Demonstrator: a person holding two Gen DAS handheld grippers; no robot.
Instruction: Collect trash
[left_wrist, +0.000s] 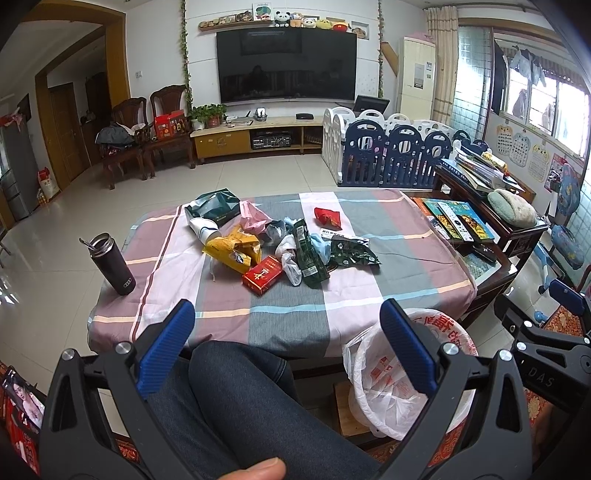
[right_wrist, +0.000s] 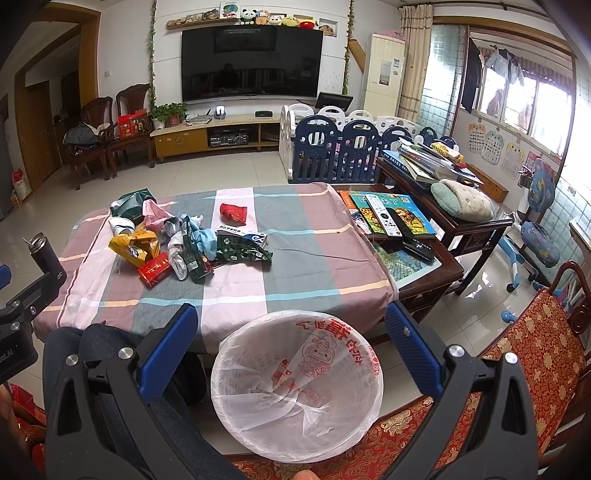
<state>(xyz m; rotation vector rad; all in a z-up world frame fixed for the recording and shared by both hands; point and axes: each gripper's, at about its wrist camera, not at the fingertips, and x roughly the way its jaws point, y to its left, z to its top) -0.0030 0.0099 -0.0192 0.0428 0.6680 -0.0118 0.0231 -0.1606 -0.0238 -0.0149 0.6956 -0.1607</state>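
Living room, low table (left_wrist: 280, 310) under checked cloth. Trash pile (left_wrist: 273, 243) heaped at far left – within reach. Lined bin (right_wrist: 295, 391) beside knee, ready to receive. Left gripper (left_wrist: 288, 339), right gripper (right_wrist: 291, 343) – both spread wide, empty.

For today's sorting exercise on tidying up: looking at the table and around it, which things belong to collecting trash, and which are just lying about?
Belongs to the job:
- red cigarette box
- yellow wrapper
- green packets
- red crumpled wrapper
- lined waste basket
- left gripper and right gripper, both open

Just lying about:
- dark flask
- remote controls
- picture books
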